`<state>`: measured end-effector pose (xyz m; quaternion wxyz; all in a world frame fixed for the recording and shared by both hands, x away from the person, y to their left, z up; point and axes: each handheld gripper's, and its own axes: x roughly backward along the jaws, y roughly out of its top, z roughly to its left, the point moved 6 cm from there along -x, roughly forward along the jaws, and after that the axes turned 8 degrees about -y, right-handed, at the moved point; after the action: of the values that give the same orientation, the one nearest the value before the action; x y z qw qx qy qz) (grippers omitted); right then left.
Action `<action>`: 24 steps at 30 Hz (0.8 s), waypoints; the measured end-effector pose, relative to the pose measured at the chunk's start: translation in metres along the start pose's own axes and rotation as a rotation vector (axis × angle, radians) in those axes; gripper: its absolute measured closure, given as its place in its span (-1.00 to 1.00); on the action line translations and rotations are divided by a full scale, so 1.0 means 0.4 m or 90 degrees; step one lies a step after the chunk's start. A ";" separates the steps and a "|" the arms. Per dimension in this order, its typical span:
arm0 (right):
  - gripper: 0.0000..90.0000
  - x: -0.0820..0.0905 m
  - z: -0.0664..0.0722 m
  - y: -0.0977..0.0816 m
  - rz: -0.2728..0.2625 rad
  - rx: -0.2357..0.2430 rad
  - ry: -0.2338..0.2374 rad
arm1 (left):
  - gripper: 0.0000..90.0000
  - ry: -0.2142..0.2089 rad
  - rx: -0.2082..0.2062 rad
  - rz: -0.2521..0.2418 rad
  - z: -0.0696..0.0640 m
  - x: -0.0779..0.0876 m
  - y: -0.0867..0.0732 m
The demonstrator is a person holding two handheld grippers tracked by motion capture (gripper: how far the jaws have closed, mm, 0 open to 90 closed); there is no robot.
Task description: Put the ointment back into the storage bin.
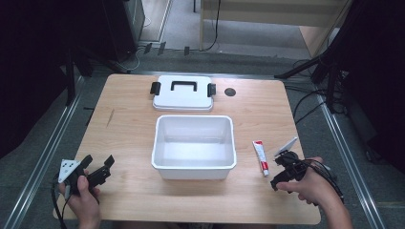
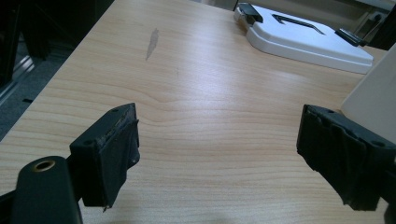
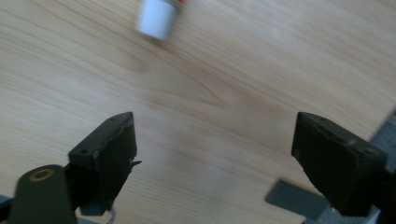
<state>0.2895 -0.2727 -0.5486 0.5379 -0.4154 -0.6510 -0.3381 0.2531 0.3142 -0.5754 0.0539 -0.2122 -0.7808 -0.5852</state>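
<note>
High view, bin point(image 1: 194, 164) central, tube point(image 1: 260, 156) right-edge

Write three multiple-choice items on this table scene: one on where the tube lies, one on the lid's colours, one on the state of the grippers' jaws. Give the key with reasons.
1. The tube lies
A. inside the bin
B. on the table right of the bin
C. on the lid

2. The lid is
A. white with black handle and latches
B. all black
C. blue

3. The jaws of both grippers are
A. shut on the tube
B. shut on nothing
C. open

Key: 1 B, it rests on bare wood beside the white bin. 2 A, high view shows it. 3 C, left gripper and right gripper show wide gaps.
</note>
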 end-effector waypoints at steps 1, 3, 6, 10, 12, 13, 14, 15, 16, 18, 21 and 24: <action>-0.58 0.005 0.008 0.010 -0.005 0.009 0.007 | -0.69 0.000 -0.001 0.000 0.000 0.000 0.000; -0.44 0.013 0.022 0.031 -0.011 0.007 0.029 | -0.69 0.000 -0.001 -0.001 0.000 0.000 0.000; -0.37 0.015 0.033 0.053 0.003 -0.003 0.059 | -0.69 0.000 -0.001 0.000 0.000 0.000 0.000; -0.29 0.020 0.037 0.083 0.002 -0.030 0.067 | -0.69 0.000 -0.001 0.001 0.000 -0.001 0.000; -0.24 0.023 0.034 0.101 -0.002 -0.049 0.075 | -0.69 0.000 -0.001 0.001 0.000 -0.001 0.000; -0.18 0.024 0.033 0.108 -0.002 -0.056 0.075 | -0.69 0.000 -0.001 0.001 0.000 -0.001 0.000; -0.17 0.025 0.033 0.115 -0.001 -0.059 0.076 | -0.69 0.000 -0.001 0.001 0.000 -0.001 0.000; -0.16 0.024 0.033 0.120 0.000 -0.060 0.074 | -0.69 -0.001 -0.001 0.001 -0.001 -0.001 0.000; -0.16 0.024 0.033 0.127 -0.005 -0.058 0.072 | -0.69 -0.001 -0.001 0.002 -0.001 -0.002 0.000; -0.13 0.022 0.033 0.142 -0.015 -0.056 0.062 | -0.69 -0.002 0.000 0.002 0.000 -0.002 0.000; -0.04 0.023 0.037 0.157 -0.019 -0.071 0.059 | -0.69 -0.002 0.000 0.004 0.000 -0.002 0.000; 0.12 0.022 0.042 0.170 -0.024 -0.077 0.061 | -0.69 -0.002 0.001 0.004 0.000 -0.002 0.000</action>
<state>0.3434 -0.2273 -0.5437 0.5359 -0.4179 -0.6107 -0.4064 0.2538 0.3140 -0.5757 0.0545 -0.2155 -0.7805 -0.5843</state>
